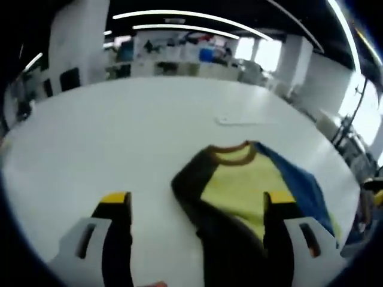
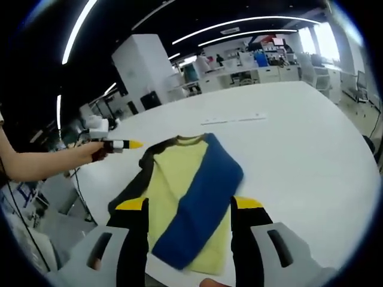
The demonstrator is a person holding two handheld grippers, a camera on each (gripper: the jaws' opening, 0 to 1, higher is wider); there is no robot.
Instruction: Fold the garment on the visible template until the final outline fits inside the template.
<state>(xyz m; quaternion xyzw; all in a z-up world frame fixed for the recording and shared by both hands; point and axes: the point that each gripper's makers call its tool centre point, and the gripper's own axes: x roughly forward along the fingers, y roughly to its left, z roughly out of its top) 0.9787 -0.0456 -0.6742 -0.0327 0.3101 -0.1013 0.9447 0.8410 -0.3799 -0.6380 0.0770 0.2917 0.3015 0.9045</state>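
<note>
The garment lies flat on the white table. It has a yellow body with a brown collar, and a dark brown sleeve lies along one side. A blue sleeve is folded across the yellow front. My left gripper is open, its yellow-tipped jaws wide apart over the garment's near part and holding nothing. My right gripper is open too, straddling the garment's hem end from the other side. In the right gripper view the left gripper hovers beside the collar, held by a person's hand.
A thin pale strip lies on the table beyond the collar. A person's forearm reaches in from the left. Desks, a white pillar and office clutter stand past the table's far edge. Bare tabletop stretches to the right of the garment.
</note>
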